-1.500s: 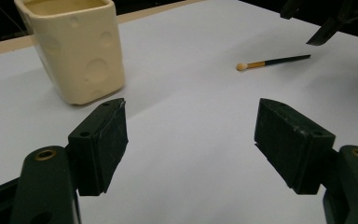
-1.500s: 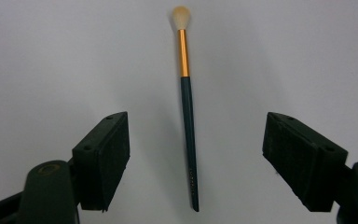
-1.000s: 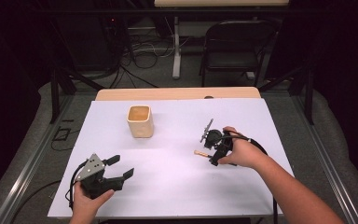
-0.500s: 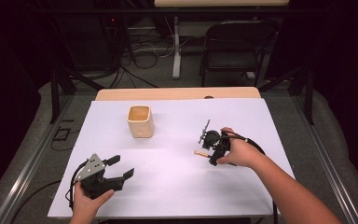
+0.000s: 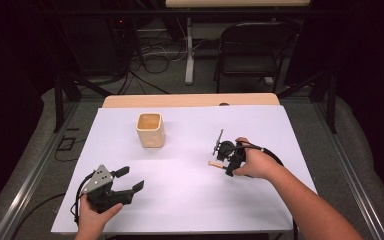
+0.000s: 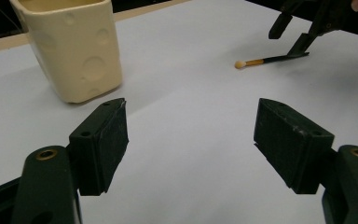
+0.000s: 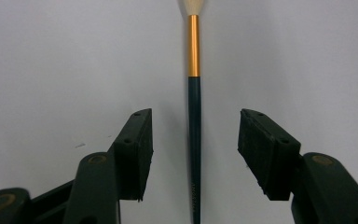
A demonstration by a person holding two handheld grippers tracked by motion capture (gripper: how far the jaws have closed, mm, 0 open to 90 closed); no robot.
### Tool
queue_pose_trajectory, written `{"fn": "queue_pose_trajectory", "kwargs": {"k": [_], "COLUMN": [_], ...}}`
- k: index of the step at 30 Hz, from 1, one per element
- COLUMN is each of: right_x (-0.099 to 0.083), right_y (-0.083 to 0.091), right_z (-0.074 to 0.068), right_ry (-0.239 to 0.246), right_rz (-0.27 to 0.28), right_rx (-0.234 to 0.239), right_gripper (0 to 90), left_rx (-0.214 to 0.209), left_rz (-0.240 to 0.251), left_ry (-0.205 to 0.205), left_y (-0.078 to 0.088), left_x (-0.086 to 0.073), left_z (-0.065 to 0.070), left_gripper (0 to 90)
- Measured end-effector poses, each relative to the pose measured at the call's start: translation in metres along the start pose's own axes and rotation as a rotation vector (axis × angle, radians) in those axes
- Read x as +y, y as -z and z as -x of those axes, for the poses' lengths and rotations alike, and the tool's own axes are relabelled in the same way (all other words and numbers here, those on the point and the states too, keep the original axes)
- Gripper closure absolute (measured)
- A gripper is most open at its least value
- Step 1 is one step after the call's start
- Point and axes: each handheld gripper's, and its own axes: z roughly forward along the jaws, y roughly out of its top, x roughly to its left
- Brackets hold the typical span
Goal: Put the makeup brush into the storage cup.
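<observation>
Right gripper view places your right tool (image 7: pixel 193 154) astride the brush (image 7: pixel 194 116), jaws closing but not yet touching it. Brush lies flat on the table (image 5: pixel 180 200); lifting remains. Left tool (image 6: pixel 191 144) rests, jaws apart.

A rectangular table covered with a white sheet (image 5: pixel 180 200) is seen, its pale wooden far edge (image 5: pixel 190 100) left bare. Grey carpeted floor (image 5: pixel 345 145) lies around it. Behind, a black folding metal chair (image 5: pixel 252 50) is set near a white table leg (image 5: pixel 190 55), with tangled black cables (image 5: pixel 150 55) in the dim background.
</observation>
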Motion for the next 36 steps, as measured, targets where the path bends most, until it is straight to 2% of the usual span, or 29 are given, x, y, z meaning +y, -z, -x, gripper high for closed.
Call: {"fn": "queue_pose_trajectory", "kwargs": {"k": [17, 23, 25, 26, 30, 31, 36], "right_x": [0.003, 0.003, 0.003, 0.003, 0.005, 0.006, 0.006], "right_y": [-0.012, -0.015, -0.015, -0.016, -0.017, -0.016, -0.018], "right_z": [0.006, 0.007, 0.007, 0.007, 0.005, 0.005, 0.005], "right_ry": [-0.01, -0.018, -0.007, -0.002, 0.009, 0.023, 0.02], "right_rz": [0.002, 0.002, -0.008, 0.007, 0.011, -0.001, 0.005], "right_rx": [-0.001, 0.027, 0.029, 0.025, 0.013, 0.007, 0.005], "right_gripper": [50.7, 50.0, 49.6, 48.6, 48.0, 47.7, 46.4], "left_rx": [-0.001, -0.003, -0.004, -0.004, -0.006, -0.006, -0.005], "left_rz": [-0.003, -0.005, -0.005, -0.006, -0.008, -0.008, -0.006], "left_ry": [-0.001, -0.001, -0.002, -0.003, -0.002, -0.002, -0.001], "left_y": [0.0, -0.001, -0.001, -0.001, -0.001, -0.001, -0.001], "left_x": [0.0, 0.0, 0.0, 0.0, 0.0, 0.0, 0.0], "left_z": [0.0, 0.0, 0.0, 0.0, 0.0, 0.0, 0.0], "left_gripper": [26.0, 26.0, 26.0, 26.0, 26.0, 26.0, 26.0]}}
